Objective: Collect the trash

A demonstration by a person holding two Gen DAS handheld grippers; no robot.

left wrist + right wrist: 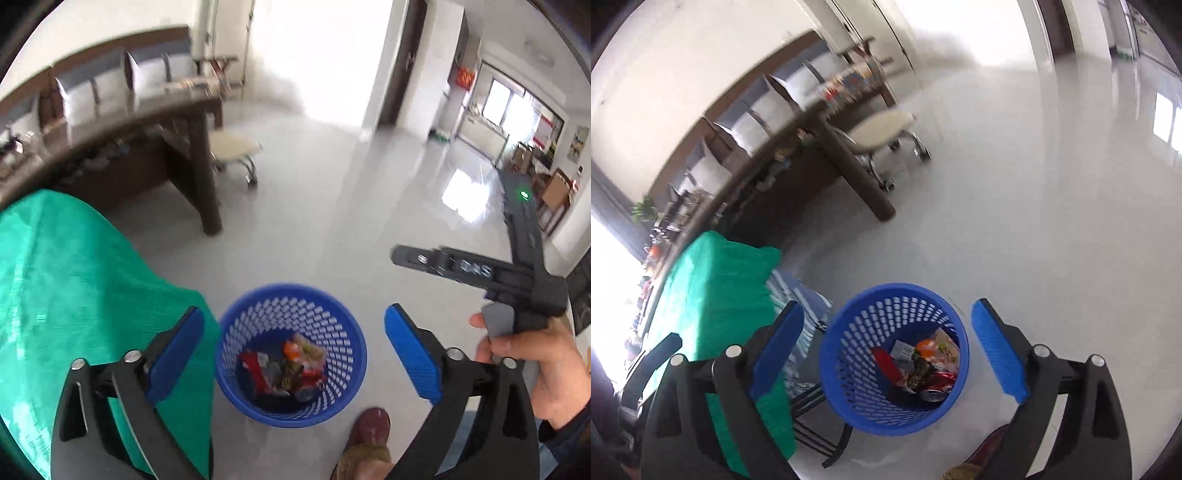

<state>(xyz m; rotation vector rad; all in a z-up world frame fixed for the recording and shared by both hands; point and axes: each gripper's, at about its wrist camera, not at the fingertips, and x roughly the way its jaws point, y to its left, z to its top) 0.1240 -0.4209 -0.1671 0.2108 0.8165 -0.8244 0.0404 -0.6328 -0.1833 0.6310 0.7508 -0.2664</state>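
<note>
A: Where does the trash sit?

B: In the blue basket (255,373) on the pale floor (332,206). Wrappers (284,365) and a red can (938,387) lie at the bottom. From the left wrist view, the basket is at six o'clock, seen between the two blue pads.

A: And the left claw (293,354)?

B: Wide apart, nothing between its fingers, above the basket. The green cloth (66,280) over the worktop fills nine o'clock, just beside the basket.

A: The right claw (888,354)?

B: Also wide and empty. In its own view the basket sits at six o'clock again. In the left view it shows at three o'clock, gripped by a hand (532,362), its body tilted.

A: Anything else near?

B: A shoe (369,428) at five o'clock, close to the basket. A pale stool (882,129) on castors stands well apart at twelve o'clock, beside the long dark table (177,122).
</note>
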